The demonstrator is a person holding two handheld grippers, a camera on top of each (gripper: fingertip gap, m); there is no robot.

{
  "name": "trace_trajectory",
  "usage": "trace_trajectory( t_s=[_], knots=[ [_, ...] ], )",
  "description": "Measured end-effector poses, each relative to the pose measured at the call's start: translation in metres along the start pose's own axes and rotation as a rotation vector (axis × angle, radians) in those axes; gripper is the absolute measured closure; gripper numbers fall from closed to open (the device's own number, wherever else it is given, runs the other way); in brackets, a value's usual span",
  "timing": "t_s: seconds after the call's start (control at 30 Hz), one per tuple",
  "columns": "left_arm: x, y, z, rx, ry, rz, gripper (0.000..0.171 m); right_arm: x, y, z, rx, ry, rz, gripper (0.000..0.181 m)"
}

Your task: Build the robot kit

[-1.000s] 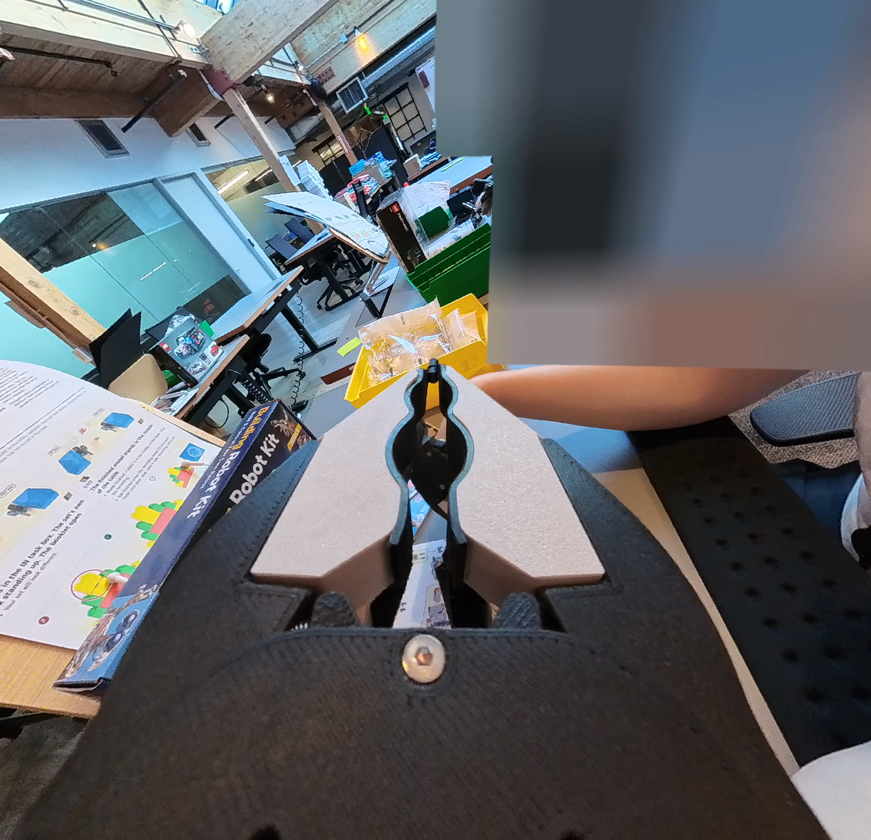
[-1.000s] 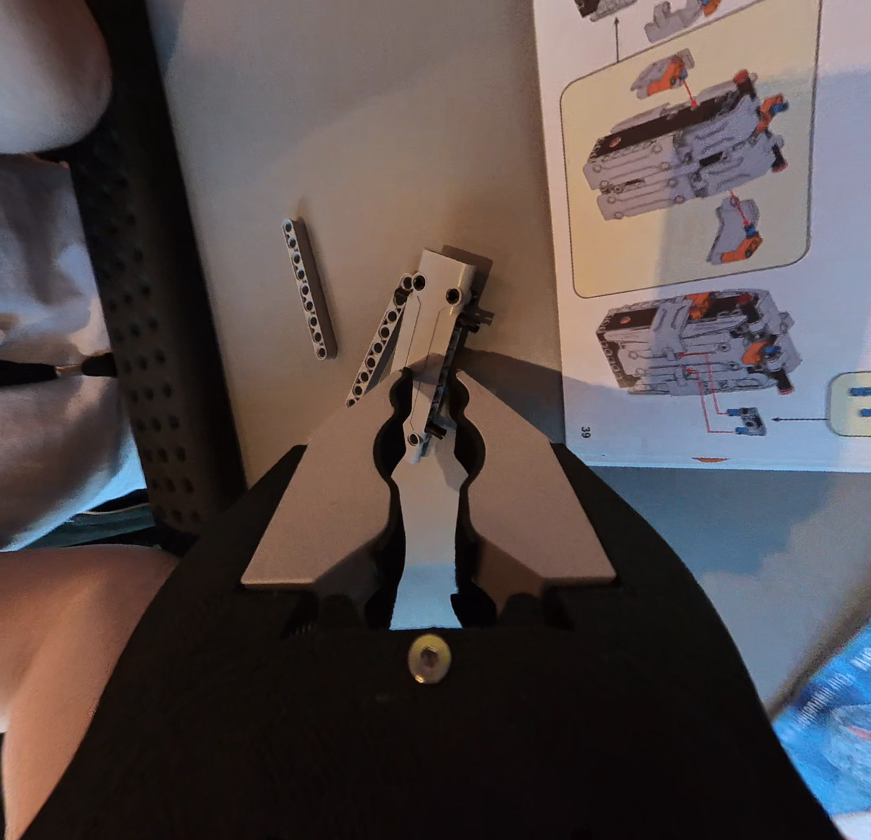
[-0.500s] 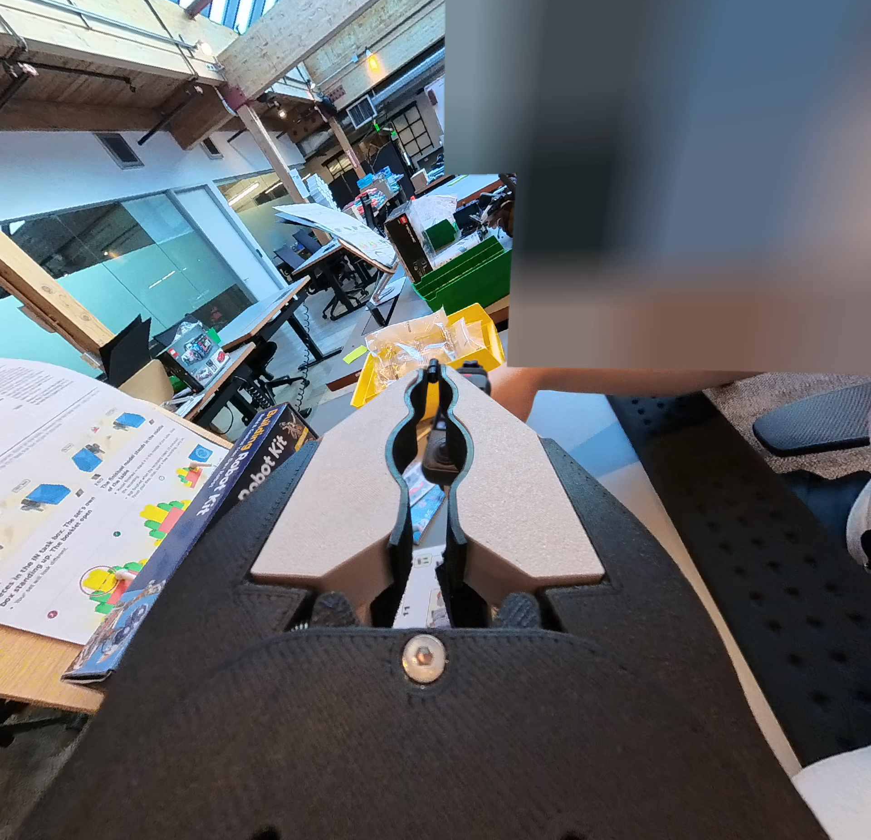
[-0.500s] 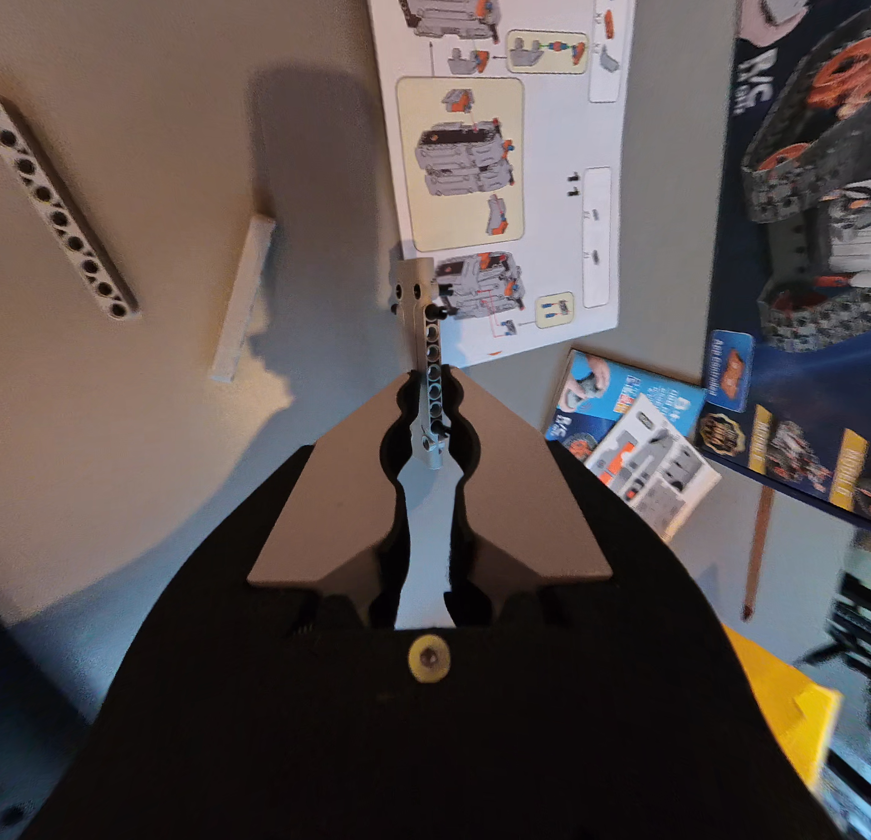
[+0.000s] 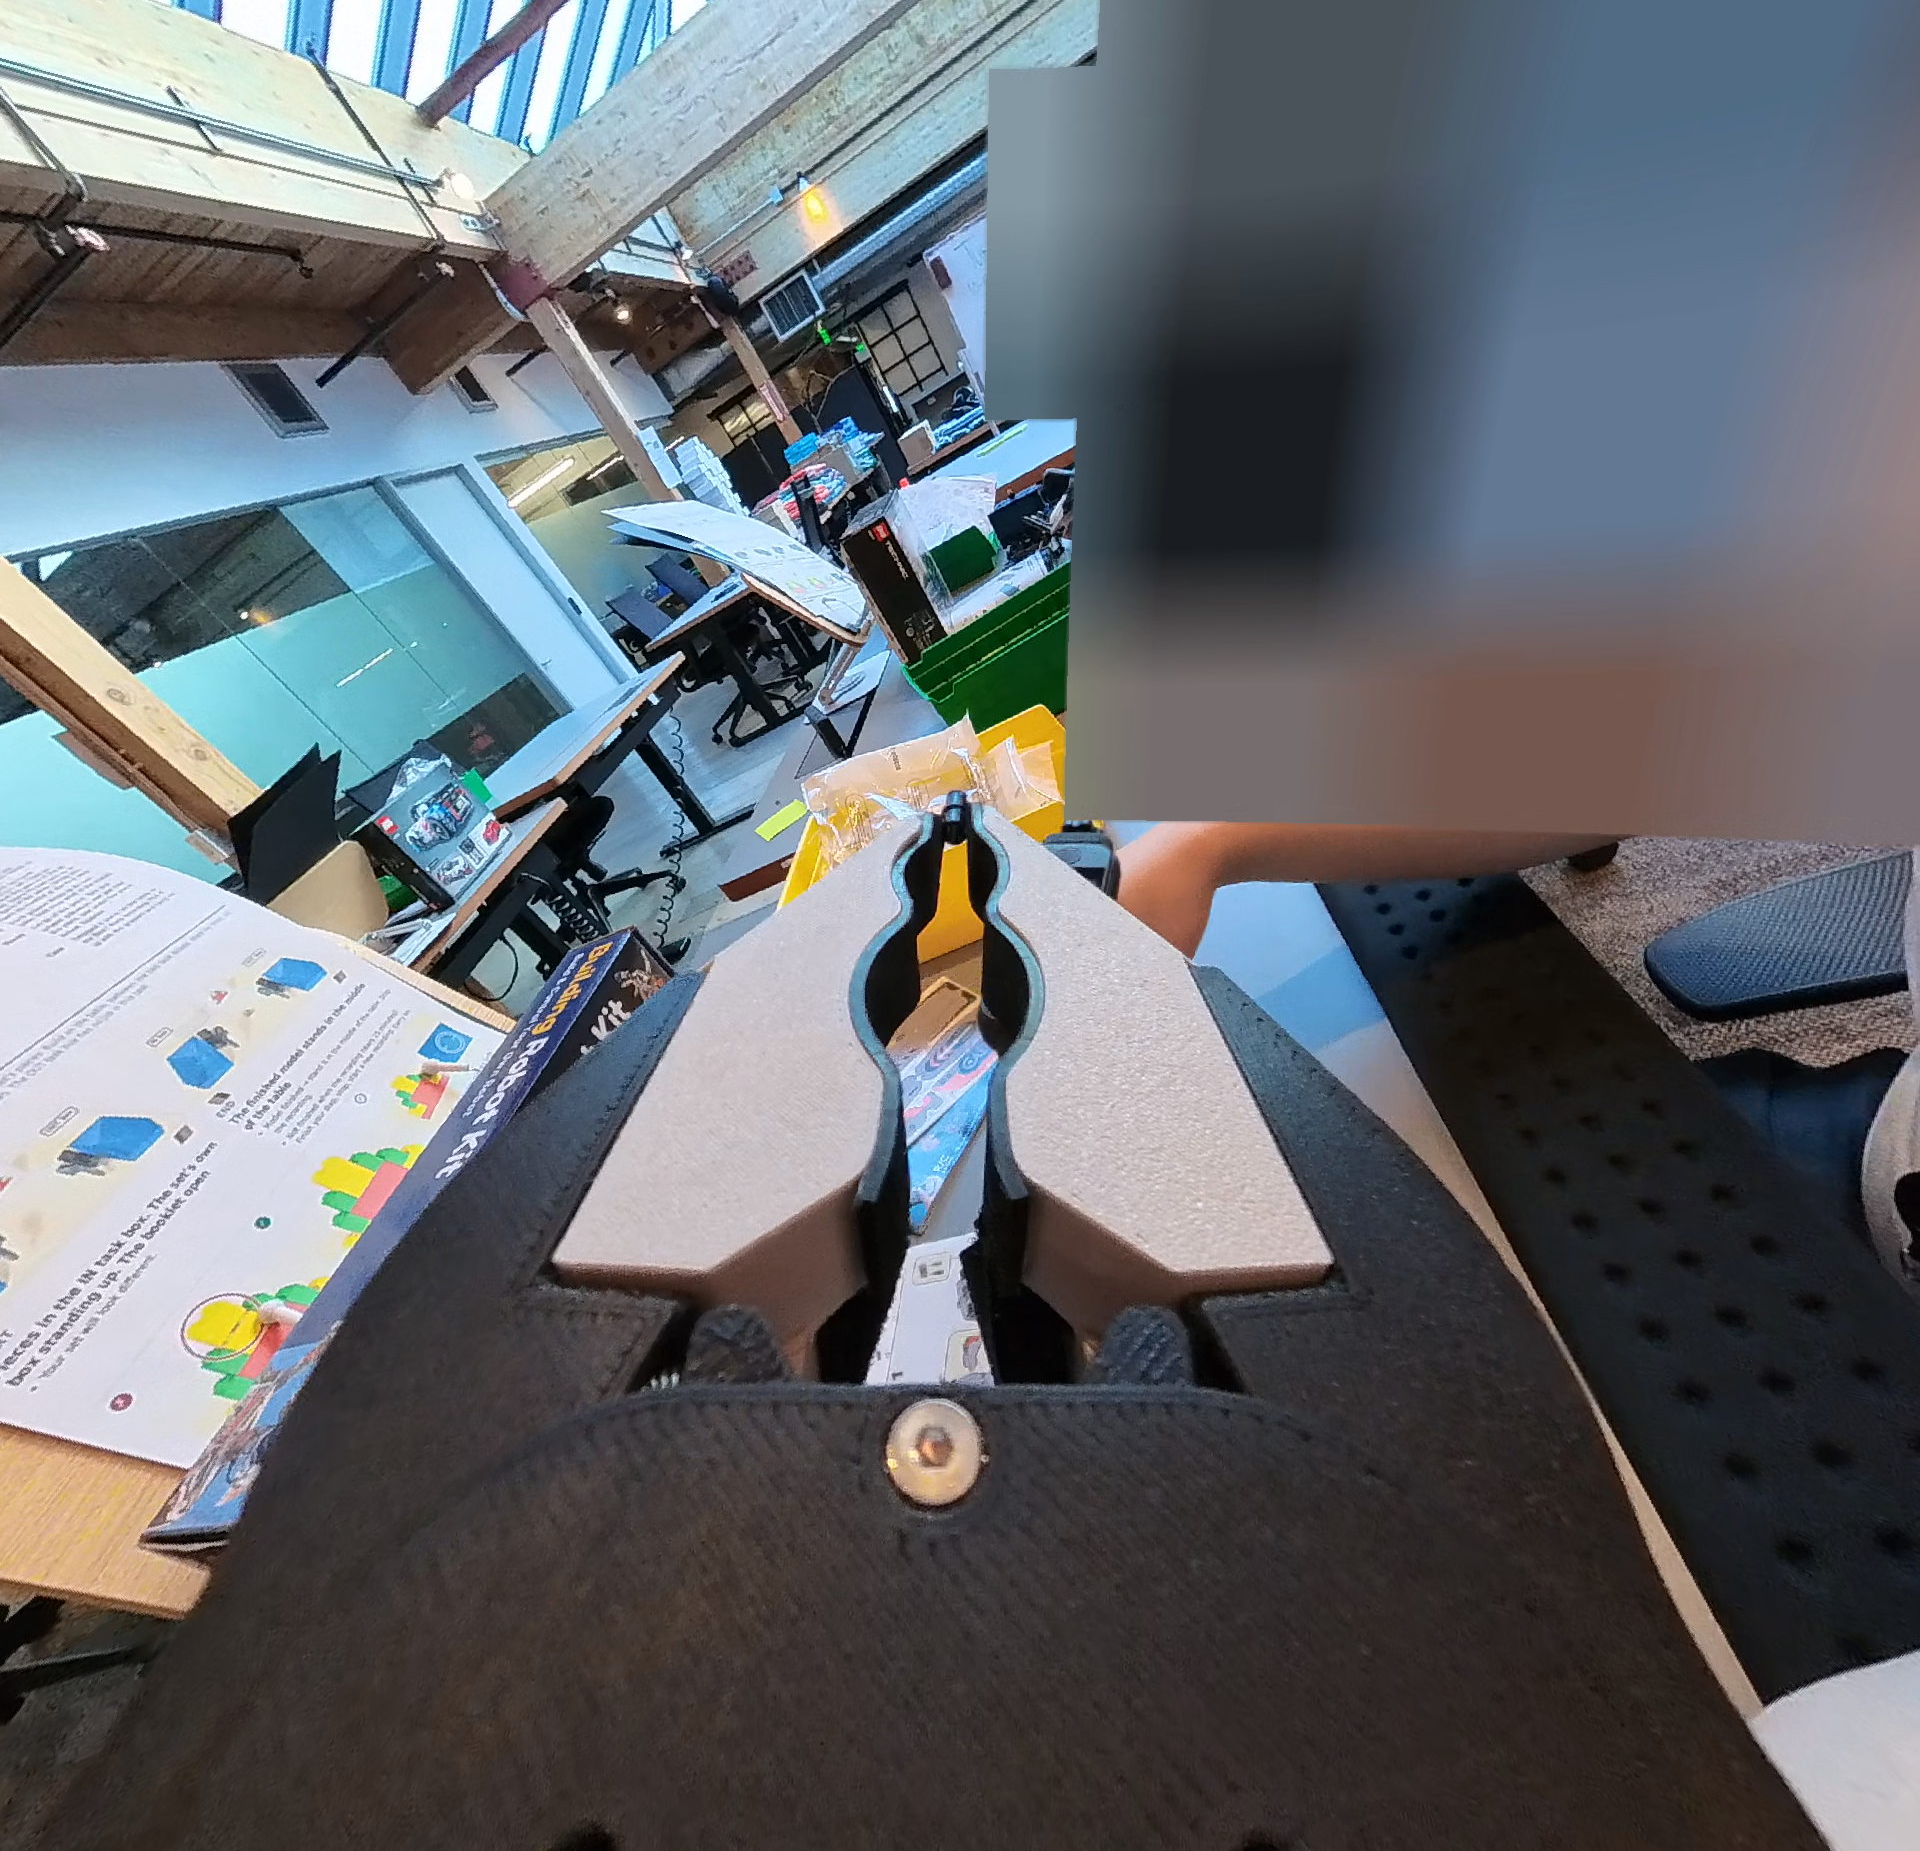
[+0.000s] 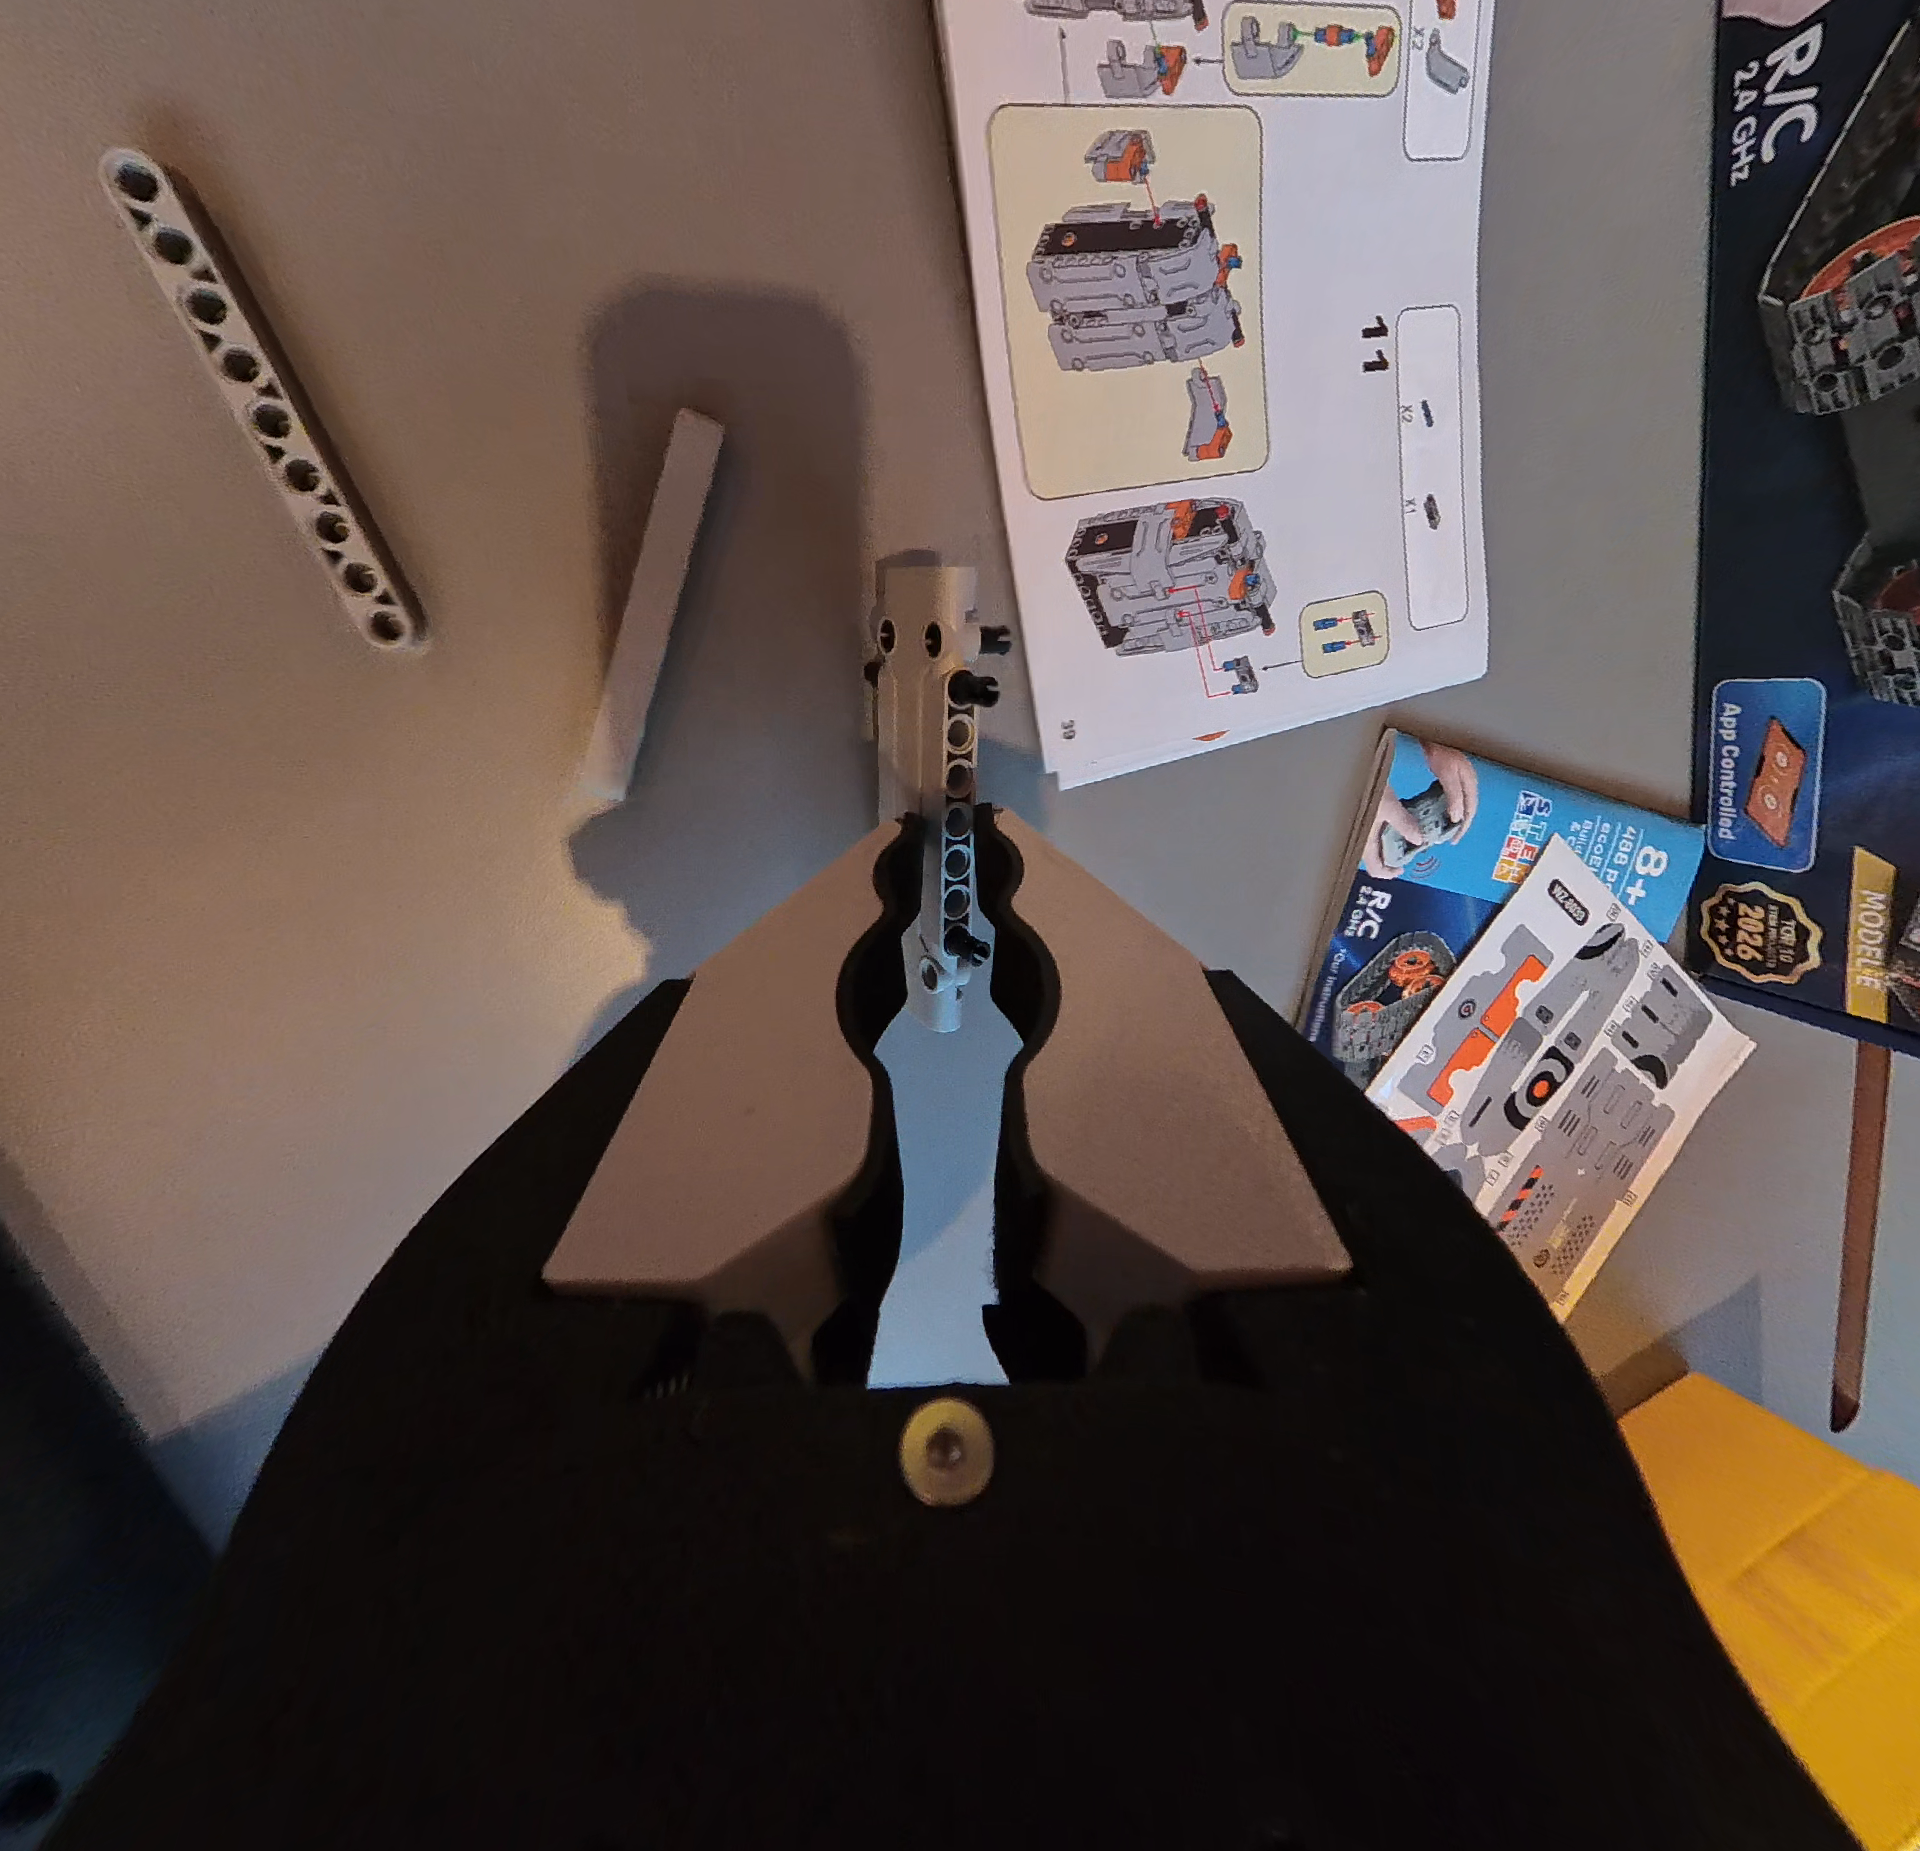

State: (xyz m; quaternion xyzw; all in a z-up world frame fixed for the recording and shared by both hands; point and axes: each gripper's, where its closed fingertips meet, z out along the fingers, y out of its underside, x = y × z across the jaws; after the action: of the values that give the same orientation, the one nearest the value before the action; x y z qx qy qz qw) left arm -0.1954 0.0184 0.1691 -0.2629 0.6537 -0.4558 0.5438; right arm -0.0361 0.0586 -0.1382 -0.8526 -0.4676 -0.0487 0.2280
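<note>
My right gripper (image 6: 948,827) is shut on a grey beam-and-panel assembly (image 6: 928,658) with black pins. It holds the assembly upright above the grey table (image 6: 416,970). Below it on the table lie a long grey holed beam (image 6: 260,399) and a plain grey beam (image 6: 660,596). My left gripper (image 5: 954,837) is held in the air, level with the room, and its jaws are closed on a small black pin (image 5: 952,814) that sticks out at the tips.
An open instruction booklet (image 6: 1226,347), a dark blue box (image 6: 1818,399), a blue leaflet (image 6: 1455,845) and a sticker sheet (image 6: 1558,1095) lie to the right. A yellow bin (image 6: 1787,1593) is at bottom right. In the left wrist view I see a forearm (image 5: 1299,866), a black perforated mat (image 5: 1662,1230) and a printed sheet (image 5: 156,1126).
My right gripper has lifted the grey assembly off the table, risen and turned, leaving one beam behind. The black pin now shows at my left gripper's tips.
</note>
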Motion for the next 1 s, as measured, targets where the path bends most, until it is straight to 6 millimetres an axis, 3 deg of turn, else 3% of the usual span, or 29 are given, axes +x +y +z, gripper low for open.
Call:
trace_trajectory(
  t_s=[0.5,0.63,0.83,1.0],
  knots=[
    [0.004,-0.004,0.003,-0.001,0.007,0.017,0.170,-0.025,-0.002,-0.004,0.068,0.057,-0.056,0.171],
    [0.007,-0.006,0.005,0.003,0.018,0.024,0.170,-0.024,0.006,0.003,0.038,0.062,-0.049,0.170],
    [0.011,-0.006,0.008,-0.004,0.041,0.026,0.170,-0.009,0.000,0.008,0.055,0.071,-0.041,0.172],
    [0.011,-0.004,0.011,-0.019,0.044,0.025,0.170,-0.001,-0.004,0.008,0.065,-0.023,0.035,0.173]
  ],
)
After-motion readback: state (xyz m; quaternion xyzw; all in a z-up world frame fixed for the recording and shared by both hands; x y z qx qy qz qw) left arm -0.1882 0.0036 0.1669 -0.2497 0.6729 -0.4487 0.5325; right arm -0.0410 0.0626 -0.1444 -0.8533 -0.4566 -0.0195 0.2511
